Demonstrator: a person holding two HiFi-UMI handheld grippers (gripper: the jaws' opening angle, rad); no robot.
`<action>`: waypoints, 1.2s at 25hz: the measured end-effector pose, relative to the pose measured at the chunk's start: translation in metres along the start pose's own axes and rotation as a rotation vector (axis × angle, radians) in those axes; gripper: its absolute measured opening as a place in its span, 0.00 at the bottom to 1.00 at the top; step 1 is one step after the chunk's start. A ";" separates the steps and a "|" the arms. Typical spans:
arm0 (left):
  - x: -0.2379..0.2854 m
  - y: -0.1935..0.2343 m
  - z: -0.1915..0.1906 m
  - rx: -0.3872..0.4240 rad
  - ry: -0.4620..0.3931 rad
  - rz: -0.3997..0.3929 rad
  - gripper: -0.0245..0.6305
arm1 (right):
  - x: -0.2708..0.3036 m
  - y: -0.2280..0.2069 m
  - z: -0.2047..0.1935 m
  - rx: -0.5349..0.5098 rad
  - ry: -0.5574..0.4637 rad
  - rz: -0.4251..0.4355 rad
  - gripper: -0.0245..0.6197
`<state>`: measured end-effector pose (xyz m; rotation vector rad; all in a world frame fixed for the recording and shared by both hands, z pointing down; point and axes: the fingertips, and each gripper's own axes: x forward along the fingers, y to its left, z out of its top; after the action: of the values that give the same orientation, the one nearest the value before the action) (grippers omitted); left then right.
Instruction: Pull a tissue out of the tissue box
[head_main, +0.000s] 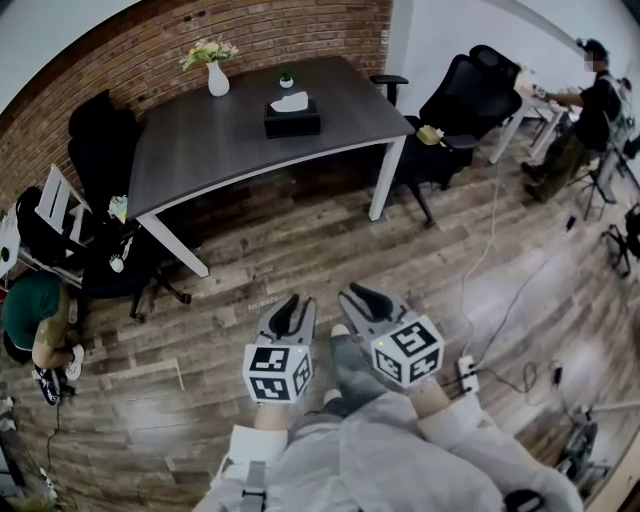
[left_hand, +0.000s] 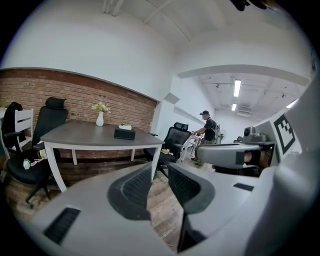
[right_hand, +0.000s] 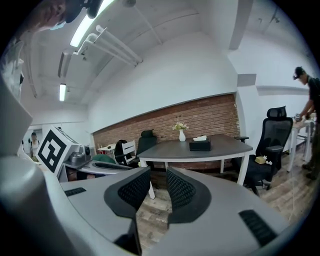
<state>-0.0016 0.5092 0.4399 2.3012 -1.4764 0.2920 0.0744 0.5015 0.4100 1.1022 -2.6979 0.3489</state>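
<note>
A black tissue box with a white tissue sticking out of its top stands on the grey table, far across the room. The same box appears small in the left gripper view and in the right gripper view. Both grippers are held side by side over the wooden floor, well short of the table. My left gripper has its jaws apart with nothing between them. My right gripper is likewise open and empty.
A white vase with flowers and a tiny potted plant stand behind the box. Black office chairs flank the table. A person stands at a desk at the far right. A power strip and cables lie on the floor.
</note>
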 end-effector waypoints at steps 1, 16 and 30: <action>0.006 0.005 0.001 -0.005 0.002 0.004 0.17 | 0.006 -0.005 0.001 -0.002 0.003 -0.002 0.16; 0.148 0.092 0.106 0.015 -0.036 0.094 0.20 | 0.136 -0.130 0.068 -0.024 0.008 0.074 0.20; 0.233 0.114 0.130 -0.062 0.004 0.149 0.20 | 0.199 -0.207 0.079 0.020 0.051 0.132 0.20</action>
<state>-0.0109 0.2193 0.4337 2.1454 -1.6353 0.2879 0.0740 0.2038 0.4184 0.9093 -2.7345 0.4208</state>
